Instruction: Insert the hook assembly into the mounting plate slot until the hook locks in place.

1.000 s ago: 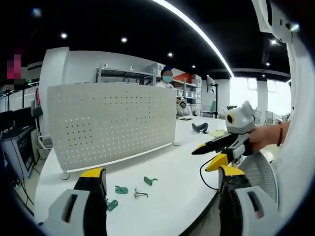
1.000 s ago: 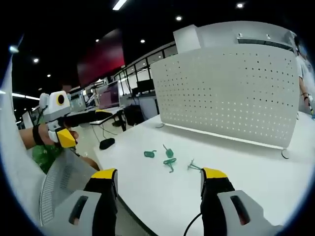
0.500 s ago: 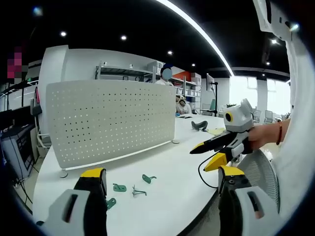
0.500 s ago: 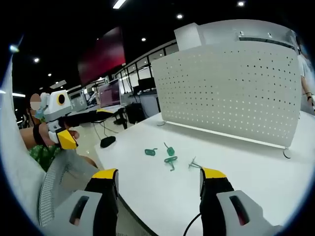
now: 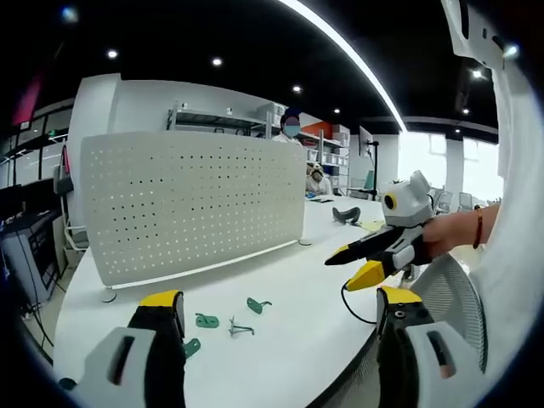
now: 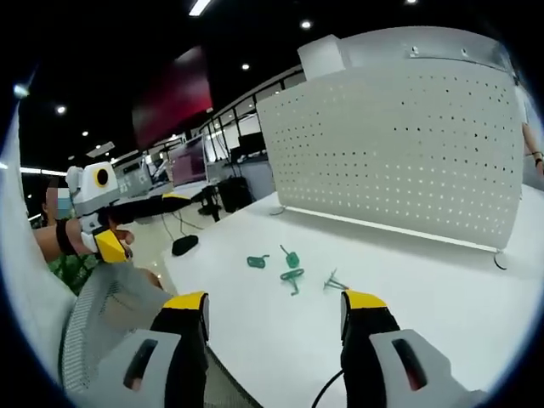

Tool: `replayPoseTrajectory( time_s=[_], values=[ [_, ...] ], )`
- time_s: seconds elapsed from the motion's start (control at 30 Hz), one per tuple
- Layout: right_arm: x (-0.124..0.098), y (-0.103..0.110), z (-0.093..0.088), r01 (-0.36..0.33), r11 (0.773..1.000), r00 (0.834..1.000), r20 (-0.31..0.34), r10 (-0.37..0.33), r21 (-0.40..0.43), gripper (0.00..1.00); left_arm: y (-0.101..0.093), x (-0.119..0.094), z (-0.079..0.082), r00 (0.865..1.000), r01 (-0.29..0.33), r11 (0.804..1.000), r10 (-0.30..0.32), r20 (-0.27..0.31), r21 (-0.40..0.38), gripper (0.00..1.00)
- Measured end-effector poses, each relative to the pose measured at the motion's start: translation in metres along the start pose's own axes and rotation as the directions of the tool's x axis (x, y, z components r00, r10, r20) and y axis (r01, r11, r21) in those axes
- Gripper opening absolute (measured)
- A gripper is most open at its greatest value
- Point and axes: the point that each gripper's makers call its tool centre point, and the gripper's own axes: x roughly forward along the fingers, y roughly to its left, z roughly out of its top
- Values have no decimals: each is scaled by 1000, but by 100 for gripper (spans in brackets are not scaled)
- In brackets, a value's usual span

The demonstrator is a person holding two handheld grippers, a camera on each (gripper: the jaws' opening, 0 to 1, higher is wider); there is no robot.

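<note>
Both grippers (image 5: 276, 319) (image 6: 274, 316) are hovering open and empty above hooks (image 6: 291, 274) lying before the pegboard (image 6: 399, 153).

This is looking like an open-plan office or lab: a long white bench (image 5: 289, 280) is running under black ceilings with strip lighting (image 5: 340, 51), metal shelving (image 5: 221, 127) and monitors (image 6: 189, 161) are standing behind, probably workstations.

Four hooks (image 6: 291, 276), one pegboard (image 6: 399, 153)
</note>
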Motion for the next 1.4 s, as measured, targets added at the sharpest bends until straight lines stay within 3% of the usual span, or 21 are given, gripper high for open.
replayPoseTrajectory(
  time_s=[0.87,1.4],
  values=[
    [26,-14,-5,-25,999,998,-62,23,-26,60,2,13,-7,999,17,1000,-18,-32,-16,94],
    [44,-25,-19,-18,1000,993,-119,15,-22,59,5,11,-11,1000,1,1000,-1,-31,-23,94]
  ],
)
